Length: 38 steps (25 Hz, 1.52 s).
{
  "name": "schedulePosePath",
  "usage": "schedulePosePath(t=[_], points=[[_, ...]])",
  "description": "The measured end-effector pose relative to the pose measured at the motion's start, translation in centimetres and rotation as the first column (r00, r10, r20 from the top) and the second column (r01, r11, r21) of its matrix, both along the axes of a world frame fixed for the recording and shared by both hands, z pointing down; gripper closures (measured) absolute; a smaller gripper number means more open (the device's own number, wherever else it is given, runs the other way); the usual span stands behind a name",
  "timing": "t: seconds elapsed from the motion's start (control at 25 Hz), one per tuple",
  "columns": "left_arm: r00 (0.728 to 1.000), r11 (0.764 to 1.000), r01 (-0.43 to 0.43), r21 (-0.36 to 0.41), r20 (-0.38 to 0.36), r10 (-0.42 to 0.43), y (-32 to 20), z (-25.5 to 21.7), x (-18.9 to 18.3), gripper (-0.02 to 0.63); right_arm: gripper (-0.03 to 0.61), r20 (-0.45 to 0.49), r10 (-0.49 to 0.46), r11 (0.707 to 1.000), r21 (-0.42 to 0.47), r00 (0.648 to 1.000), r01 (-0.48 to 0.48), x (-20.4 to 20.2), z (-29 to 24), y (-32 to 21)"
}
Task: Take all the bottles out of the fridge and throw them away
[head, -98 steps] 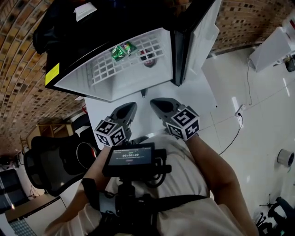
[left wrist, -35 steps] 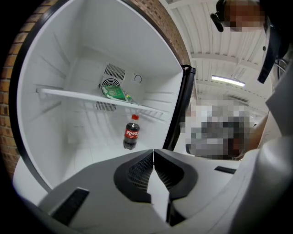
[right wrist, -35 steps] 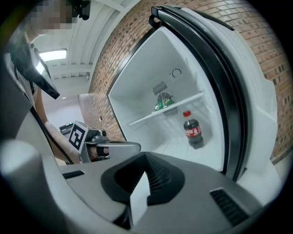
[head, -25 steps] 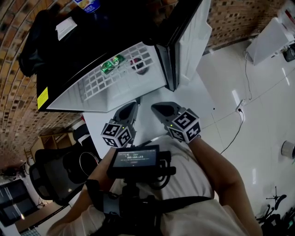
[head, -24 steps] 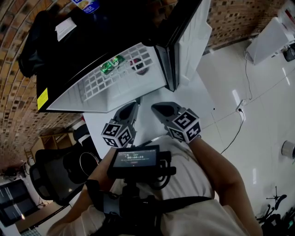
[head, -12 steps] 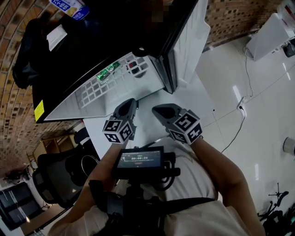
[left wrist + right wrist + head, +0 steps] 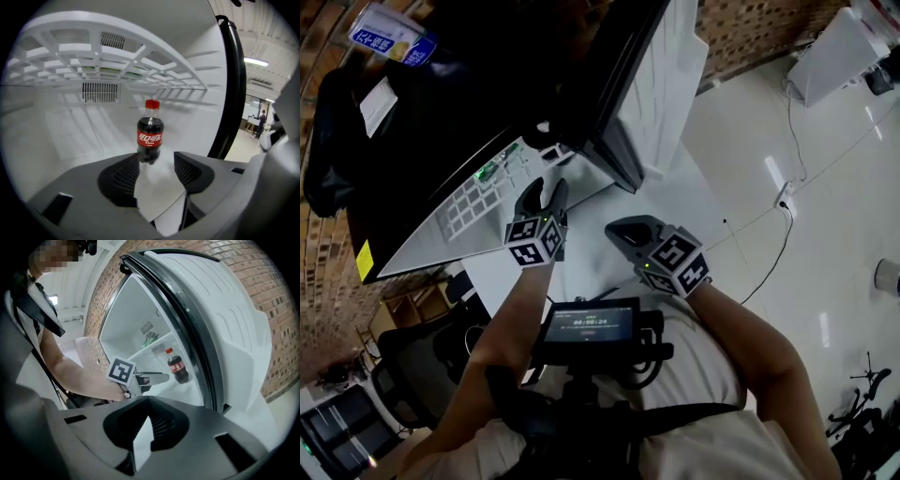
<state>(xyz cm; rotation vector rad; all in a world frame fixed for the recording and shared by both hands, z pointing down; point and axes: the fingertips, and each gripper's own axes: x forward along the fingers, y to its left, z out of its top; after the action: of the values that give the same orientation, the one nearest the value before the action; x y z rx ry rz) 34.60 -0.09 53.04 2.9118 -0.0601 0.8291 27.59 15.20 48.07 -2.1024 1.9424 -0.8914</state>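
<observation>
The right gripper [image 7: 146, 405] hangs outside the fridge [image 7: 131, 310], its fingers pressed together on nothing. Further in, the left gripper [image 7: 157, 161] has just been opening, with nothing between its spread fingers. Just beyond their tips the bottle [image 7: 150, 132] stands upright on the fridge floor.

The fridge interior [image 7: 61, 140] is brightly, evenly lit. Glare is seen on the glossy floor [image 7: 825, 253]. Both gripper views are bent by fisheye distortion and darkened at the corners.
</observation>
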Motion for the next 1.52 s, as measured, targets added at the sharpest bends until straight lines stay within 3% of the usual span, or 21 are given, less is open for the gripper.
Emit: schedulePosePath(t=[0.08, 0.28, 0.8, 0.92, 1.12, 1.52], points=[[1.000, 1.000, 0.024, 0.017, 0.011, -0.024, -0.6, 0.5, 0.7, 0.325, 0.575, 0.012, -0.010, 1.000, -0.003, 1.000, 0.010, -0.2, 0.3, 0.1], [1.000, 0.999, 0.027, 0.043, 0.004, -0.027, -1.0, 0.8, 2.9, 0.262, 0.575, 0.031, -0.028, 0.999, -0.016, 0.999, 0.029, -0.7, 1.2, 0.4], [1.000, 0.993, 0.002, 0.116, 0.006, -0.002, -2.0, 2.7, 7.7, 0.252, 0.575, 0.059, 0.049, 0.997, -0.062, 0.997, -0.045, 0.2, 2.4, 3.4], [1.000, 0.991, -0.002, 0.136, 0.012, 0.001, -2.0, 2.5, 7.6, 0.295, 0.575, 0.058, 0.050, 0.997, -0.069, 0.997, -0.046, 0.1, 2.5, 3.7], [0.999, 0.989, -0.016, 0.144, 0.041, 0.010, -0.9, 2.1, 5.3, 0.301, 0.575, 0.052, 0.025, 0.998, -0.056, 0.998, -0.022, -0.5, 2.2, 3.1], [0.998, 0.998, -0.046, 0.051, 0.038, 0.044, 1.6, 0.0, -5.3, 0.304, 0.575, 0.053, -0.089, 0.996, -0.027, 0.995, 0.090, -3.8, 1.6, -0.3]])
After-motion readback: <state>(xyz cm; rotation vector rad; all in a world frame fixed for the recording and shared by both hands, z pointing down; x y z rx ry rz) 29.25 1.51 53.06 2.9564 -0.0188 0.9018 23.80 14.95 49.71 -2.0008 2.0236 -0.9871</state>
